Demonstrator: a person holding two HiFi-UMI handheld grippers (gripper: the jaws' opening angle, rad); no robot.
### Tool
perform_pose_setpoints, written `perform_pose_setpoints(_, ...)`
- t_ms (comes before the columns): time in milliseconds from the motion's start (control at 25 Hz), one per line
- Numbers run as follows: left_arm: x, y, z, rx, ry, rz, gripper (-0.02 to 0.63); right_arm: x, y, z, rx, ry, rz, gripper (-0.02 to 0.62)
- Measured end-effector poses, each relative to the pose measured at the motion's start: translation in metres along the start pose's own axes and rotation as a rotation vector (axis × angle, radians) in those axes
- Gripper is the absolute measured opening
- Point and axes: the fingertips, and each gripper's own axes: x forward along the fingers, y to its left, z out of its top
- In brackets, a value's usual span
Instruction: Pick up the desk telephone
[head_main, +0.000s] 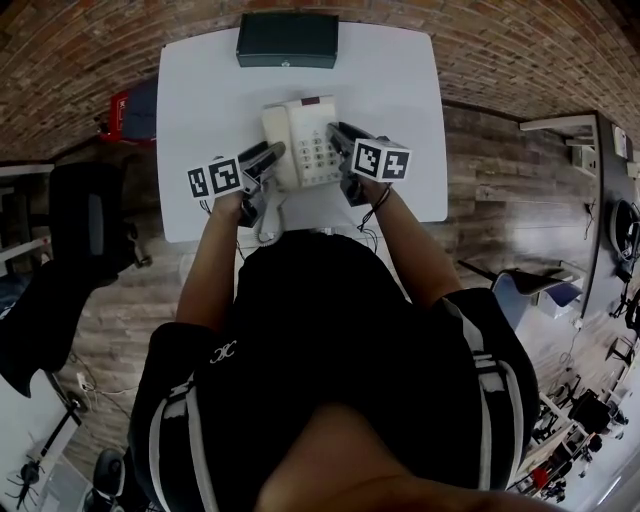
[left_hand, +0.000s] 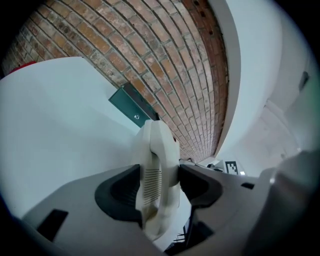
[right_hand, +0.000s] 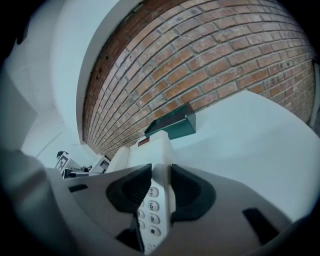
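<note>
Desk telephone (head_main: 312, 150), cream; white counter (head_main: 200, 90).
We note left hand-held gripper (left_hand: 160, 182) pinching its handset (left_hand: 157, 150), right hand-held gripper (right_hand: 159, 187) pinching its keypad side.

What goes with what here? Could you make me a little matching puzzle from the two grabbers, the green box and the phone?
Things:
1. left gripper
2. right gripper
3. green box
4. desk telephone

States:
A. at the far edge of the table
B. clamped on the keypad side
C. clamped on the handset side
D. cream, held between both grippers

Pairs: 1-C, 2-B, 3-A, 4-D
</note>
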Motion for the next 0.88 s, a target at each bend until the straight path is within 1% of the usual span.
perform_pose_setpoints(200,-0.009,-0.023,0.014,0.043,-0.057,-0.029,0.250,-0.018,0.015,0.024,-0.051,-0.079,0.011,0.097)
perform_pose_setpoints(440,-0.026,-0.057,0.034,0.149,-0.113,-0.042,0.250,-0.037,0.041,0.052,-0.121,-0.159,0.048,0.097)
perform_pose_setpoints(720,-0.054,-0.113,0.073,0.307,-0.208,-0.064,0.250,-0.072,0.083,0.106,-0.201,-0.315,0.087,0.098)
perform_pose_setpoints(880,-0.075,-0.155,0.096,0.434,-0.298,-0.073,0.249,-0.098,0.110,0.138,-0.237,-0.419,0.128,0.100)
